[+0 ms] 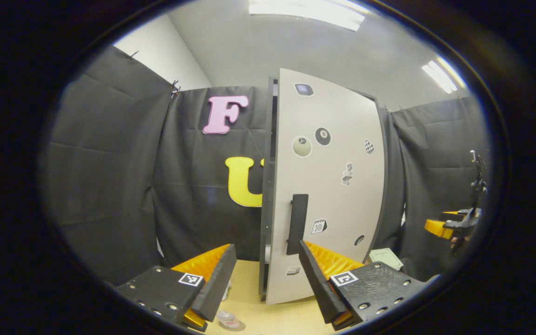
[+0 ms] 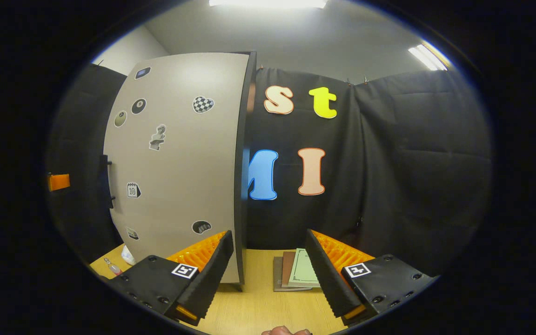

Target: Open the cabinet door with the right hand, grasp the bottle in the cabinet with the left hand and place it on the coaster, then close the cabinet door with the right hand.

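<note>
The cabinet's light grey door (image 1: 338, 186) carries several stickers and a black vertical handle (image 1: 297, 223). It lies against the dark cabinet body (image 1: 268, 186), and nothing of the inside shows. My left gripper (image 1: 268, 284) is open and empty, with the handle just beyond its fingers. A small clear bottle (image 1: 227, 319) is low on the wooden table below the left finger; I cannot make out a coaster. My right gripper (image 2: 268, 274) is open and empty, facing the door's (image 2: 179, 163) hinge-side edge. The small bottle (image 2: 112, 266) is also at the door's lower left.
Flat books (image 2: 296, 270) are stacked on the wooden table (image 2: 258, 307) right of the cabinet; a green booklet (image 1: 385, 257) tops them. The right gripper (image 1: 454, 228), held by a hand, shows far right in the left gripper view. Black cloth walls stand on all sides.
</note>
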`<move>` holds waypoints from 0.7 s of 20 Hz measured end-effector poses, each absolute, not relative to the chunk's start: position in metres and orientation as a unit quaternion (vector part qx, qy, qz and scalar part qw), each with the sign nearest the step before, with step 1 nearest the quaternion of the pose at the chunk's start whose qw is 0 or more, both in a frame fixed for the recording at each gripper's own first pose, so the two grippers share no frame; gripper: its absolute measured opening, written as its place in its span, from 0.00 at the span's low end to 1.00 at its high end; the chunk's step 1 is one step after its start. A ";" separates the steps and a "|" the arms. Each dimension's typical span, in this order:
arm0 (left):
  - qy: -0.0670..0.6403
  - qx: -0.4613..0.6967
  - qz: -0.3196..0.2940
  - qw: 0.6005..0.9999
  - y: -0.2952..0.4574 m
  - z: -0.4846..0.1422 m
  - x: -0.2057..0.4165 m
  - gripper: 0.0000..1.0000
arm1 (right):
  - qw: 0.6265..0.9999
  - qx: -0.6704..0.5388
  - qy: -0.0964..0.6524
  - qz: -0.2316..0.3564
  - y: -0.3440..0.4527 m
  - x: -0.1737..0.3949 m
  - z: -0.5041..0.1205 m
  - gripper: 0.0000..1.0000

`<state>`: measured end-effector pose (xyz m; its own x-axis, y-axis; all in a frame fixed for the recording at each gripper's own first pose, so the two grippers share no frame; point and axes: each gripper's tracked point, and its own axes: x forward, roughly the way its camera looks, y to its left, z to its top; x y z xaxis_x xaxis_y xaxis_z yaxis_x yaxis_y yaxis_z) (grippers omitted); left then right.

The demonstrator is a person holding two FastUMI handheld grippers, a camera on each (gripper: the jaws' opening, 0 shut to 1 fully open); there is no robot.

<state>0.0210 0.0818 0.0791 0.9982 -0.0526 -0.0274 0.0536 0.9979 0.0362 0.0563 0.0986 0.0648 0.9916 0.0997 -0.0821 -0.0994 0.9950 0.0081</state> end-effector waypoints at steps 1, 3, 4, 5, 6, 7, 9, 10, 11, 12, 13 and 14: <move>0.015 0.022 -0.025 0.999 0.082 0.078 0.021 0.83 | 0.998 0.004 0.040 0.049 0.098 0.056 0.064 0.98; 0.017 0.036 -0.022 0.999 0.083 0.075 0.022 0.82 | 0.998 0.011 0.039 0.049 0.097 0.057 0.062 0.98; 0.014 0.042 -0.022 0.999 0.082 0.075 0.021 0.82 | 0.998 0.014 0.041 0.050 0.098 0.055 0.061 0.98; 0.010 0.047 -0.026 0.998 0.079 0.076 0.020 0.82 | 0.998 0.016 0.042 0.050 0.096 0.053 0.059 0.98; 0.005 0.047 -0.034 0.998 0.075 0.076 0.018 0.82 | 0.998 0.017 0.042 0.046 0.093 0.050 0.058 0.98; 0.002 0.044 -0.041 0.998 0.071 0.075 0.016 0.82 | 0.998 0.015 0.043 0.042 0.092 0.049 0.055 0.94; 0.000 0.043 -0.043 0.998 0.072 0.070 0.014 0.83 | 0.998 0.009 0.049 0.040 0.092 0.050 0.049 0.94; 0.002 0.048 -0.037 0.998 0.078 0.066 0.013 0.82 | 0.998 0.008 0.053 0.040 0.093 0.050 0.046 0.94; 0.005 0.051 -0.031 0.998 0.083 0.061 0.014 0.83 | 0.998 0.010 0.055 0.041 0.094 0.050 0.044 0.94; 0.009 0.054 -0.029 0.998 0.085 0.055 0.014 0.83 | 0.997 0.012 0.058 0.044 0.095 0.049 0.042 0.98; 0.013 0.056 -0.028 0.998 0.087 0.050 0.017 0.83 | 0.997 0.014 0.060 0.046 0.097 0.050 0.038 0.98; 0.015 0.058 -0.027 0.998 0.089 0.045 0.018 0.82 | 0.997 0.014 0.063 0.047 0.099 0.050 0.035 0.98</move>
